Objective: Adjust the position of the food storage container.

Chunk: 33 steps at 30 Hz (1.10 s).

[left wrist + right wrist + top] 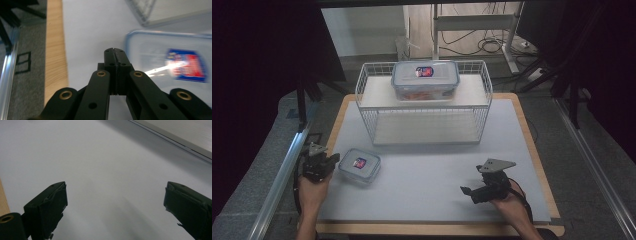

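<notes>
Small lidded plastic box point(359, 165) lying flat on the grey mat point(427, 170), at about eight o'clock from the table's middle, well short of the wire rack point(424, 102). Bigger box point(426, 79) up on the rack's top shelf at twelve o'clock. Left gripper point(332, 161) just beside the small box's nine o'clock edge, jaws pressed together on nothing, tips point(114, 51) resting short of the blue-rimmed lid point(160, 55). Right gripper point(466, 192) parked at five o'clock on bare mat, well apart from both boxes, jaws spread wide with nothing between.

Probably light and seemingly empty, stiff-walled, with a smooth, glossy lid likely slick under the pads. Unlikely to crush, but apt to skate across the mat if nudged by shut jaws. Best taken across the short sides, low under the lid's rim, or by a lid flap, not on the flat top with its label point(360, 162).
</notes>
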Motion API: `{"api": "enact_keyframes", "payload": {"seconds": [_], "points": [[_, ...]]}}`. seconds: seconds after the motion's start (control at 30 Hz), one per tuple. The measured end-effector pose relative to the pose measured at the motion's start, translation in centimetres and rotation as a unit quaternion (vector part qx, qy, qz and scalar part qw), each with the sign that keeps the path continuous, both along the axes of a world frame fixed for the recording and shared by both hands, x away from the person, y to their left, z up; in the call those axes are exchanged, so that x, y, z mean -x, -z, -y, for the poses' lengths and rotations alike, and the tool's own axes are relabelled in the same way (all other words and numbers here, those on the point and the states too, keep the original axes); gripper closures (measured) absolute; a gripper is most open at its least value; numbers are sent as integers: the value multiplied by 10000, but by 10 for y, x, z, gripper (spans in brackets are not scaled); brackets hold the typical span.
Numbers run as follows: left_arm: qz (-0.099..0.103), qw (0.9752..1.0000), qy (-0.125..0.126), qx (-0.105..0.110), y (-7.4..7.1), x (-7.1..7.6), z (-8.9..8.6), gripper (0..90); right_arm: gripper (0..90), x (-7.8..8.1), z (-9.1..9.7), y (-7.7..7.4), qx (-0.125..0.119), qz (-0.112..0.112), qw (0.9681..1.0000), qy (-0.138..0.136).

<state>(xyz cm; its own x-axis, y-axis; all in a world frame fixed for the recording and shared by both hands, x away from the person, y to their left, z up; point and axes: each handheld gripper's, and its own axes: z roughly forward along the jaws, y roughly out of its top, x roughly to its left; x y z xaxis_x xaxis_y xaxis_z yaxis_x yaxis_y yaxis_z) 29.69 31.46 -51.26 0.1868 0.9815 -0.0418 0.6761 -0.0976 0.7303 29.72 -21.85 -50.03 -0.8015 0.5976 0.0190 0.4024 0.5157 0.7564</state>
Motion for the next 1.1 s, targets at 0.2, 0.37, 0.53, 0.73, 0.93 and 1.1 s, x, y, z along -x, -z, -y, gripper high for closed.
{"api": "enact_keyframes", "payload": {"seconds": [0.2, 0.37, 0.53, 0.73, 0.93, 1.1], "points": [[-252, 9995, 73, 147, 13, -9, -2, 900, 53, -1, 0, 1, 35, -22, 10000, 28], [-302, 9989, 210, 302, 13, -9, 4, 900, 53, -1, 1, 1, 40, -26, 10000, 29], [-341, 9975, 538, 322, 11, -10, 26, 900, 52, -1, 1, 1, 64, -37, 10000, 30], [-392, 9950, 857, 335, 9, -7, 52, 900, 51, -2, 3, 2, 75, -38, 9999, 75], [-454, 9905, 1247, 356, 7, -1, 75, 900, 50, -3, 5, 2, 64, -39, 9999, 113], [-479, 9865, 1507, 436, 7, 1, 93, 900, 50, -3, 5, 3, 63, -60, 9999, 122]]}}
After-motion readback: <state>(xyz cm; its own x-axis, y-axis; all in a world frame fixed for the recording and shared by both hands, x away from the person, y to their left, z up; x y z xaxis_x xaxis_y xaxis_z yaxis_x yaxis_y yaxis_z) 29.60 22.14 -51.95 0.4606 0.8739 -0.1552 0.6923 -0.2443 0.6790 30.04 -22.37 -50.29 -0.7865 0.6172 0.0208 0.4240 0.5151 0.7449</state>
